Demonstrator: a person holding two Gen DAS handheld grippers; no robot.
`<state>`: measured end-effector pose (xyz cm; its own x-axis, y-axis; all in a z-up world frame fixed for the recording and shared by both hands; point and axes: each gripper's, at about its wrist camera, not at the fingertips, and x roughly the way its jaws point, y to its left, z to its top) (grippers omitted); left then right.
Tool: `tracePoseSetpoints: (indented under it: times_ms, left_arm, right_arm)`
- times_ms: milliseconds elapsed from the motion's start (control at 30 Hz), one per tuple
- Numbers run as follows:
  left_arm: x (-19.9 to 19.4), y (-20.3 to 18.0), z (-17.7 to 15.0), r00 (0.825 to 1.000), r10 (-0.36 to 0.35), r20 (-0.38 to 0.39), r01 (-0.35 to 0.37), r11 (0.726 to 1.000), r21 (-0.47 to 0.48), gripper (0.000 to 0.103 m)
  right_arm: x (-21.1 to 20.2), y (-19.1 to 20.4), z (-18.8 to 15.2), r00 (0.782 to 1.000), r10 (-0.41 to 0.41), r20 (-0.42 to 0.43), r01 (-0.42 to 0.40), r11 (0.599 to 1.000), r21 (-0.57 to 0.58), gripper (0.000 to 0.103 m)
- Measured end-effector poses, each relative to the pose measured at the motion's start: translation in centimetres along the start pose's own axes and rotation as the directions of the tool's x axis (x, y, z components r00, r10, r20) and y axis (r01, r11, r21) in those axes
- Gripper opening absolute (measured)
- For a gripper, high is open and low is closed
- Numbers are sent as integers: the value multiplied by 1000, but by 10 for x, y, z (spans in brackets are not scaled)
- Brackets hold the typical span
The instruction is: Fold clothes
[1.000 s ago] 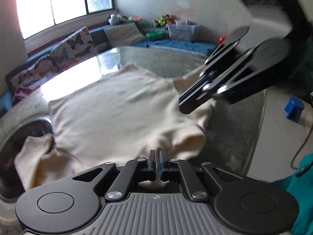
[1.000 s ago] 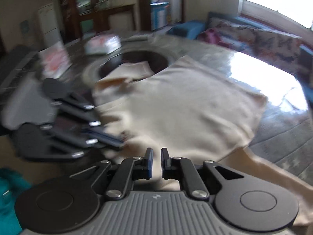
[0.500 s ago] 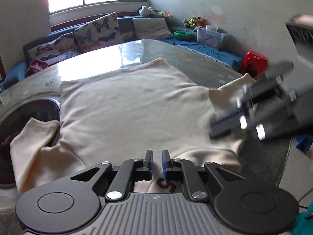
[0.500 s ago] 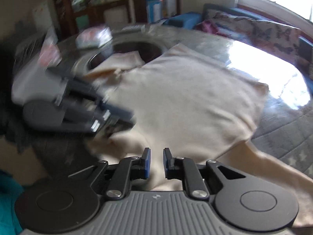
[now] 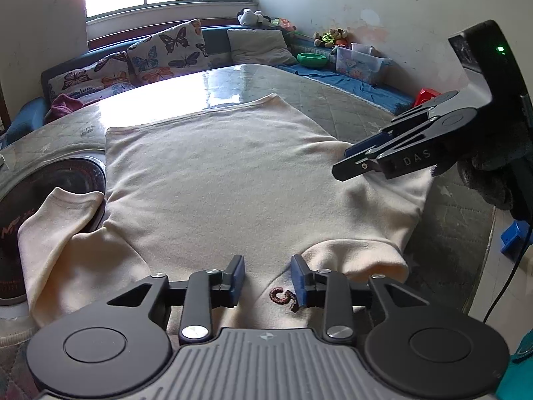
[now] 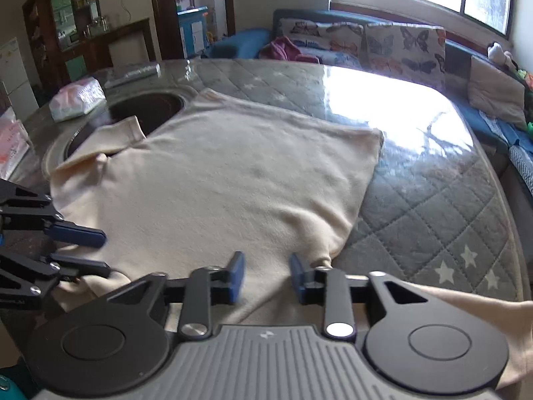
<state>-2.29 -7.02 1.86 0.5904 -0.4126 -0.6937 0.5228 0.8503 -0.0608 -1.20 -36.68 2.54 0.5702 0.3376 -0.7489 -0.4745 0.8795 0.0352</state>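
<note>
A cream sweatshirt point(image 5: 226, 180) lies spread flat on the round table, its hem toward the window; it also shows in the right wrist view point(image 6: 216, 180). One sleeve point(image 5: 56, 233) bends over the dark round inset at the left. A small dark red mark point(image 5: 281, 296) shows near the neck. My left gripper point(image 5: 266, 276) is open and empty just above the neck edge. My right gripper point(image 6: 266, 275) is open and empty over the shoulder by the other sleeve point(image 6: 466, 310). Each gripper shows in the other's view: the right point(image 5: 353, 163), the left point(image 6: 100, 253).
The table has a grey quilted cover under glass point(image 6: 433, 206) and a dark round inset point(image 6: 146, 110). Plastic packets point(image 6: 78, 98) lie at its far left. A bench with butterfly cushions point(image 5: 166, 50) and a plastic box point(image 5: 359, 63) runs under the window.
Both grippers have opened from shut, letting go of the shirt. The shirt now lies flatter. The right gripper has drawn back toward the right edge in the left wrist view.
</note>
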Motion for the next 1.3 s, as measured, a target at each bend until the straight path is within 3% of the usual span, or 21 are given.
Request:
tracePoseSetpoints:
  times_ms: [167, 333, 533, 700, 767, 900, 1033, 1200, 1300]
  left_arm:
    - [-4, 7, 1, 1000, 29, 5, -29, 999, -22, 45]
    - [-16, 26, 10, 993, 107, 41, -105, 993, -55, 55]
    - [-15, 73, 30, 957, 283, 60, -268, 947, -177, 68]
    - [-1, 103, 42, 942, 333, 52, -317, 928, -197, 68]
    - [7, 112, 45, 940, 339, 46, -324, 925, -196, 66]
    - [27, 127, 48, 938, 347, 13, -337, 920, -200, 38]
    - [38, 129, 45, 944, 329, -7, -325, 928, -184, 32]
    - [45, 129, 40, 947, 320, -16, -317, 931, -179, 33]
    - [44, 132, 42, 945, 328, -11, -324, 927, -187, 17]
  right_arm:
    - [12, 13, -2, 1000, 3, -10, -4, 1000, -17, 49]
    - [7, 28, 3, 1000, 21, 21, -20, 999, -48, 53]
    - [14, 43, 7, 998, 61, 26, -59, 997, -48, 61]
    - [22, 47, 6, 997, 77, 17, -76, 997, -33, 68]
    - [24, 49, 6, 997, 82, 18, -81, 996, -33, 70]
    - [25, 51, 6, 996, 89, 18, -89, 996, -32, 72]
    - [25, 50, 6, 995, 98, 17, -98, 995, -30, 74]
    - [26, 49, 7, 995, 103, 16, -103, 994, -29, 75]
    - [27, 50, 7, 995, 101, 16, -101, 994, -33, 75]
